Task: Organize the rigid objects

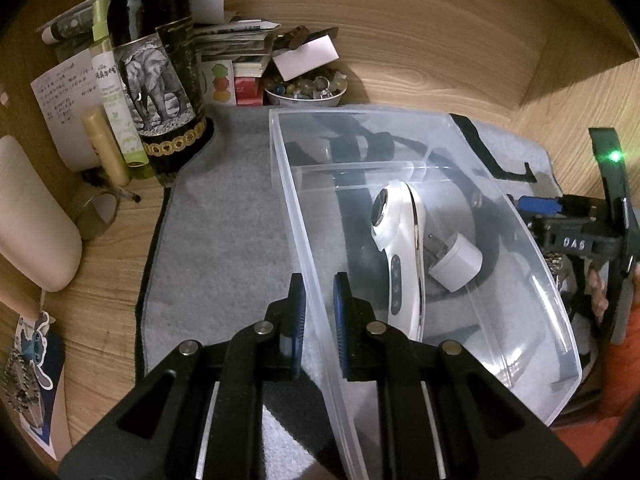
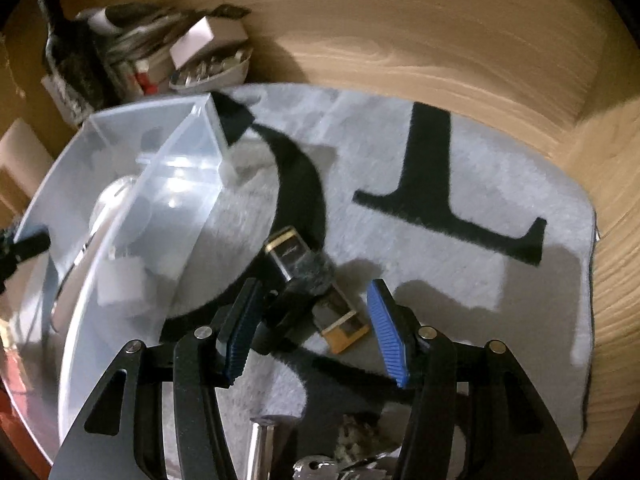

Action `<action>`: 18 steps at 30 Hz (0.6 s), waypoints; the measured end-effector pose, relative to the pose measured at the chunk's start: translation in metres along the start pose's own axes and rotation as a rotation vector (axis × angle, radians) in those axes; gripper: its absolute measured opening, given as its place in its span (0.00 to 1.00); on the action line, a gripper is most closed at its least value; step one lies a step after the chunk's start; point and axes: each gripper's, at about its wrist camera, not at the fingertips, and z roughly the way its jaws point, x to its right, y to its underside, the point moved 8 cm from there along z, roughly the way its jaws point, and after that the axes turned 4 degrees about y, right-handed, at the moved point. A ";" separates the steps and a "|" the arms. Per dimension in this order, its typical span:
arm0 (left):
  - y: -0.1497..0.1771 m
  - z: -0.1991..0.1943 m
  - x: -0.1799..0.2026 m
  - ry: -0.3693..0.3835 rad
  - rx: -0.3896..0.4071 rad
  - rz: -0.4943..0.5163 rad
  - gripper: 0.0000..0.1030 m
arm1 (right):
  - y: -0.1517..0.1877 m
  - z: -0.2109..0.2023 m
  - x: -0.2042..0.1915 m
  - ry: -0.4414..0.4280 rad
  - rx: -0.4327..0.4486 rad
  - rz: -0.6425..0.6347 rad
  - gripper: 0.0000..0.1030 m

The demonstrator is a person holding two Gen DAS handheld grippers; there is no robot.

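Observation:
A clear plastic bin (image 1: pixel 400 128) stands on a grey mat (image 1: pixel 224 216). Inside it lie a white handheld device (image 1: pixel 400 248) and a white plug adapter (image 1: pixel 456 266). My left gripper (image 1: pixel 319 304) is shut on the bin's left wall, one finger on each side. In the right wrist view the bin (image 2: pixel 132 184) is at the left. My right gripper (image 2: pixel 310 322) is open just above a small black and gold device with a grey fuzzy cover (image 2: pixel 316 280) that lies on the mat (image 2: pixel 440 280). The right gripper also shows in the left wrist view (image 1: pixel 592 240), beyond the bin.
A dark bottle with an elephant label (image 1: pixel 156 76), tubes, papers and a bowl of small items (image 1: pixel 306 90) crowd the back left corner. A wooden wall runs behind. Keys and a metal rod (image 2: pixel 260 444) lie near my right gripper's base.

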 end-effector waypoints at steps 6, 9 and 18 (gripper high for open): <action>-0.001 0.000 0.000 -0.001 -0.001 -0.001 0.13 | 0.004 -0.006 0.006 0.018 0.030 0.006 0.34; -0.001 0.001 0.001 -0.006 -0.001 0.003 0.13 | 0.005 -0.012 0.008 0.024 0.050 0.005 0.28; 0.000 0.001 0.001 -0.013 0.002 0.006 0.13 | 0.005 -0.039 0.014 0.047 0.115 0.013 0.16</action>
